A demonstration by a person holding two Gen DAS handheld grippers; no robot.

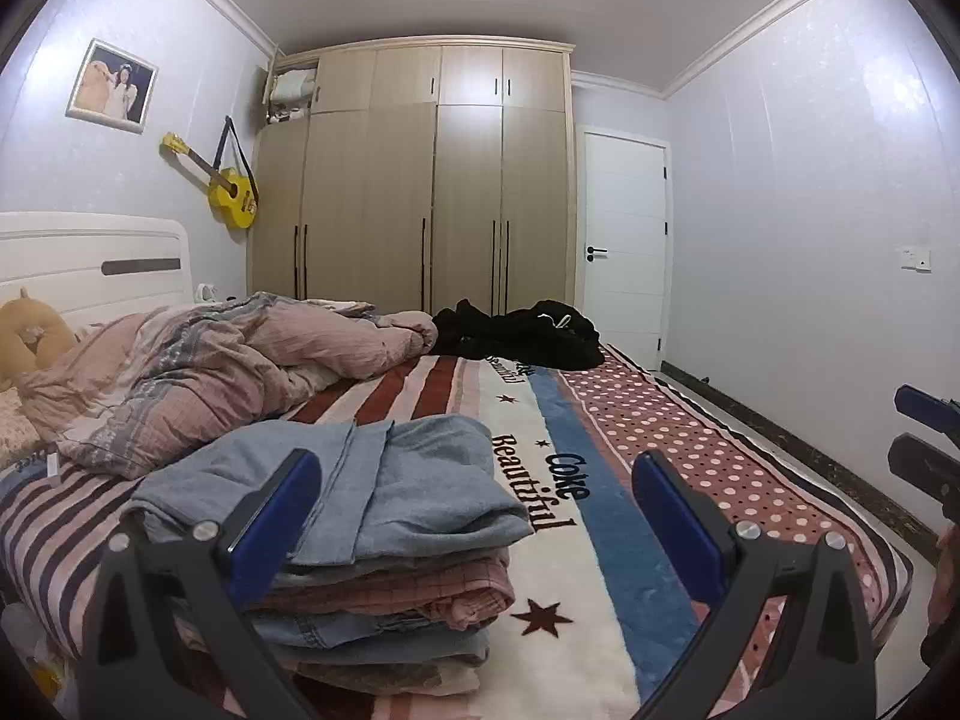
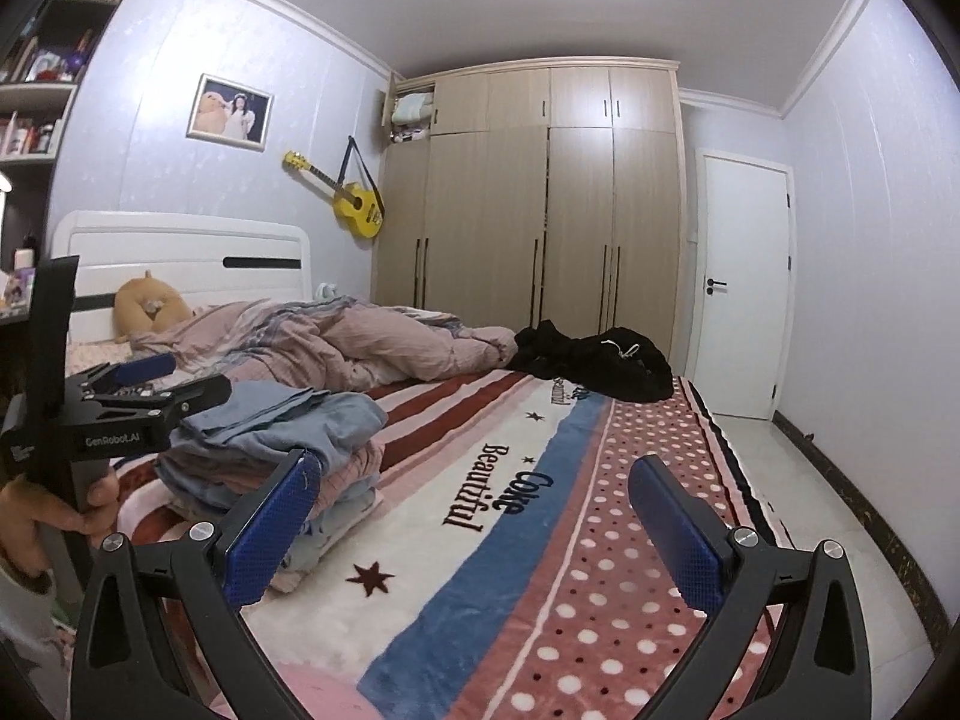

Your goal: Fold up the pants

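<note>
A folded light-blue pair of pants [image 1: 396, 480] tops a stack of folded clothes [image 1: 384, 612] at the near left of the bed. The same stack [image 2: 282, 456] shows at left in the right wrist view. My left gripper [image 1: 480, 516] hovers open just over the stack's near edge, holding nothing. My right gripper [image 2: 474, 510] is open and empty above the blanket, to the right of the stack. A heap of black clothing [image 1: 522, 333] lies at the far end of the bed, also seen as the black heap [image 2: 600, 357] in the right wrist view.
A striped, dotted blanket [image 1: 660, 438] covers the bed. A crumpled pink duvet [image 1: 210, 378] fills the far left, by a plush toy [image 2: 150, 303] and white headboard [image 2: 180, 252]. Wardrobe [image 1: 420, 192], door [image 1: 624, 246], wall guitar [image 1: 222, 183]. A hand [image 2: 42, 516] holds the left gripper's handle.
</note>
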